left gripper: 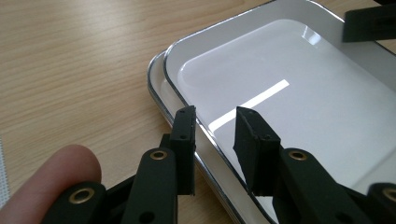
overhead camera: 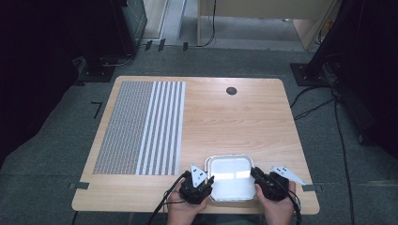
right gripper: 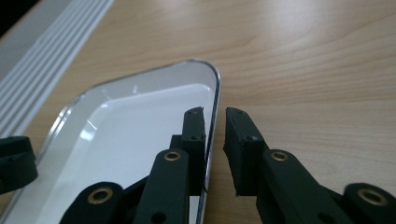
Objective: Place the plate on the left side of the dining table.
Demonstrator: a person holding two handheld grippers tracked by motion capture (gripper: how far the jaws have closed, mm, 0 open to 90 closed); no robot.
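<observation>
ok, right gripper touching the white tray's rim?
Apart. In the right gripper view, the right gripper straddles the white tray rim; a gap shows between the rim and each jaw.

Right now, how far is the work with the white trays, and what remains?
Looks done: the upper tray sits in the lower tray, slightly offset, at the table's near edge. In hand: the left gripper and the right gripper each straddle a rim on opposite sides, jaws apart, neither pressing. Remaining: probably closing on the rims, then lifting or straightening; which one I cannot tell.
</observation>
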